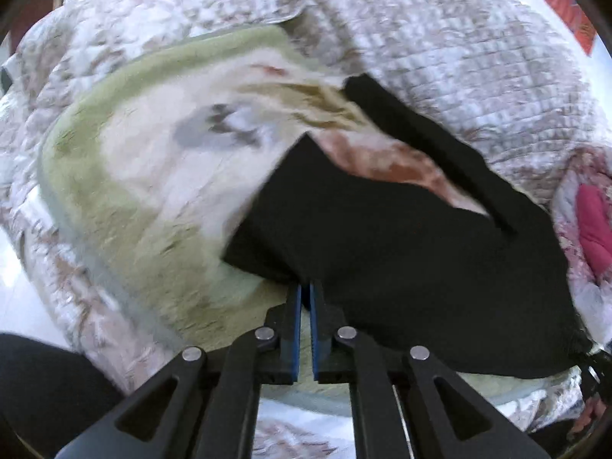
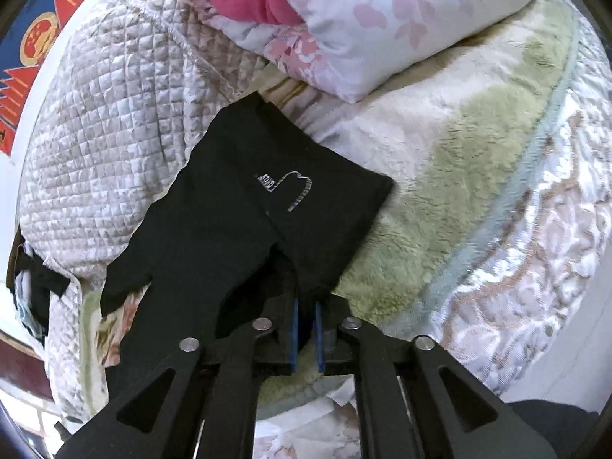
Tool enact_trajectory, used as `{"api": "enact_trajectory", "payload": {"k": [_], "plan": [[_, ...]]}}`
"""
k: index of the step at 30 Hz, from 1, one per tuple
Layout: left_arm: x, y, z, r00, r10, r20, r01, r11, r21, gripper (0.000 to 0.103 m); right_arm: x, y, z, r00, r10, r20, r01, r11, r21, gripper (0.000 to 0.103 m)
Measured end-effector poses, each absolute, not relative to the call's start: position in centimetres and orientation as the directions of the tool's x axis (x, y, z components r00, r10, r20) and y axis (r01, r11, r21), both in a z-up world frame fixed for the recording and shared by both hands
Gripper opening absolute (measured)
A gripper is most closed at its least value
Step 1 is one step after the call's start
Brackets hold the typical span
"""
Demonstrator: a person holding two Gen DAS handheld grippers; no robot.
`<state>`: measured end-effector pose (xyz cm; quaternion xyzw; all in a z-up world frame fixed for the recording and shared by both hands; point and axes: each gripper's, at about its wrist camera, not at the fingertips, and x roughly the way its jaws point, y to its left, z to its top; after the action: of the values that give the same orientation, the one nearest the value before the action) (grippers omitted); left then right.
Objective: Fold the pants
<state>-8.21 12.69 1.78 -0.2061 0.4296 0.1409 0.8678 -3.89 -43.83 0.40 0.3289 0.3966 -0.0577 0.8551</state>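
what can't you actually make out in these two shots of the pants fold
- Left wrist view: the far half of the black pants and the fleece blanket are smeared by motion blur; no seams or print readable.
- Right wrist view: the white logo lettering is too small to read.
- Right wrist view: the fingertips of the right tongs are covered by pants fabric, so the grip is unclear.
- Left wrist view: the pants' right end is cut off at the fisheye rim.

Open passage: the flat cream-and-green fleece blanket [image 1: 126, 176] lies bare to the left of the left tongs [image 1: 305, 287], and equally bare to the right of the right tongs [image 2: 306, 304]. Obstacles: a raised quilted beige bedcover [image 1: 478, 57] beyond the black fabric pants [image 2: 237, 206]; a pink floral folded duvet [image 2: 382, 19] ahead-right, resting on the fleece.
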Motion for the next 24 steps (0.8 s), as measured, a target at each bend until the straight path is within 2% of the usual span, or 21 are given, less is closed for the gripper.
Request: {"api": "enact_trajectory", "payload": {"k": [1,2,6,9,12,13,14,16,17,18,24], "plan": [[-8.6,12.9,2.0,0.594,0.09,-0.799,-0.441,0.868,-0.23,0.008,-4.4,-44.1,0.7,0.691,0.14,-0.709,0.369,0.775,0.513,0.031],[-9.0,13.2,2.4,0.603,0.112,-0.79,-0.46,0.858,-0.229,0.008,-4.7,-44.3,0.9,0.7,0.133,-0.702,0.373,0.769,0.518,0.032],[-10.0,15.1,3.6,0.61,0.199,-0.767,-0.549,0.804,-0.228,0.008,-5.8,-45.1,2.1,0.732,0.071,-0.678,0.401,0.759,0.513,0.033],[-9.7,15.2,4.2,0.648,0.169,-0.743,-0.509,0.821,-0.257,0.013,-5.6,-44.3,3.5,0.762,0.053,-0.646,0.346,0.809,0.475,0.033],[-9.4,13.2,4.9,0.707,0.11,-0.698,-0.395,0.881,-0.26,0.027,-4.4,-42.3,4.4,0.773,0.113,-0.624,0.231,0.867,0.443,0.033],[-9.1,12.5,4.7,0.716,0.069,-0.695,-0.35,0.897,-0.271,0.036,-4.0,-41.7,4.4,0.771,0.128,-0.623,0.204,0.878,0.433,0.033],[-8.5,12.1,4.1,0.706,0.013,-0.708,-0.307,0.906,-0.29,0.04,-3.4,-41.0,4.3,0.762,0.146,-0.631,0.177,0.89,0.42,0.033],[-6.9,11.8,1.7,0.617,-0.08,-0.783,-0.295,0.899,-0.324,0.04,-2.3,-40.2,3.3,0.724,0.169,-0.669,0.157,0.904,0.398,0.033],[-6.4,12.1,0.6,0.572,-0.084,-0.816,-0.328,0.888,-0.322,0.033,-1.8,-40.1,2.7,0.701,0.163,-0.694,0.17,0.907,0.385,0.033],[-6.5,12.5,0.3,0.576,-0.078,-0.814,-0.341,0.882,-0.326,0.029,-1.6,-40.3,2.1,0.683,0.154,-0.714,0.189,0.907,0.377,0.033],[-7.0,13.4,2.4,0.578,0.115,-0.808,-0.437,0.88,-0.187,0.028,-1.3,-40.2,2.7,0.702,0.132,-0.7,0.18,0.918,0.353,0.033]]}}
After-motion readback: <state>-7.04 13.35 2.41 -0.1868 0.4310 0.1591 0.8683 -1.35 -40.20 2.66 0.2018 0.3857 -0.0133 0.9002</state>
